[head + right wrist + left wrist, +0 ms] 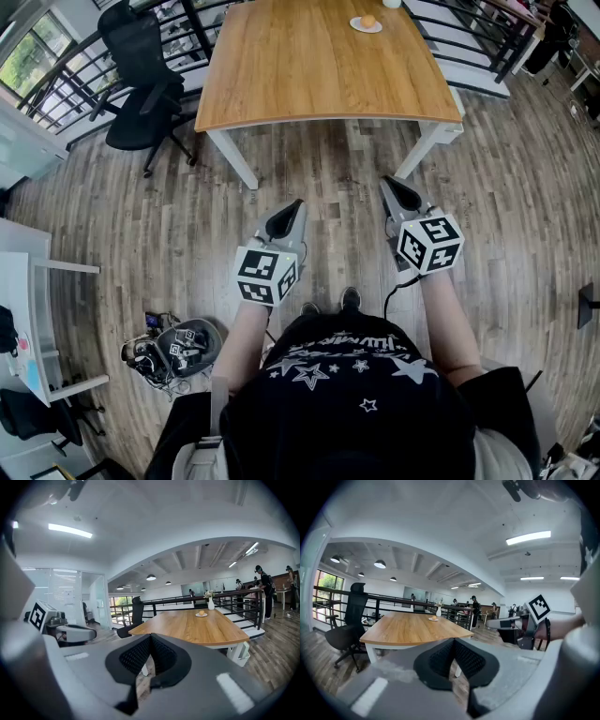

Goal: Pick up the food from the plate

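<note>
1. Floorboards of grey-brown wood run under everything. The person stands on them, short of the table.
2. Wooden table on white legs stands ahead of the person. Its near edge is well apart from both grippers.
3. Black office chair sits at the table's left side, next to a dark railing.
4. Both forearms reach forward and down from the body at about waist level, roughly side by side. The left forearm angles slightly inward and the right forearm runs nearly straight ahead.
5. Left gripper is held over bare floor, its tip aimed toward the table's near edge. Its jaws are pressed together with nothing between them, and the marker cube sits at its rear.
6. Right gripper is level with the left and near it, pointing at the table's near right leg. Its jaws are also closed and empty.
7. White plate rests at the far end of the table toward the right, well away from both grippers. A small white vase stands just beyond it.
8. Food, a small round orange-yellow piece, lies on the middle of the plate, untouched.
</note>
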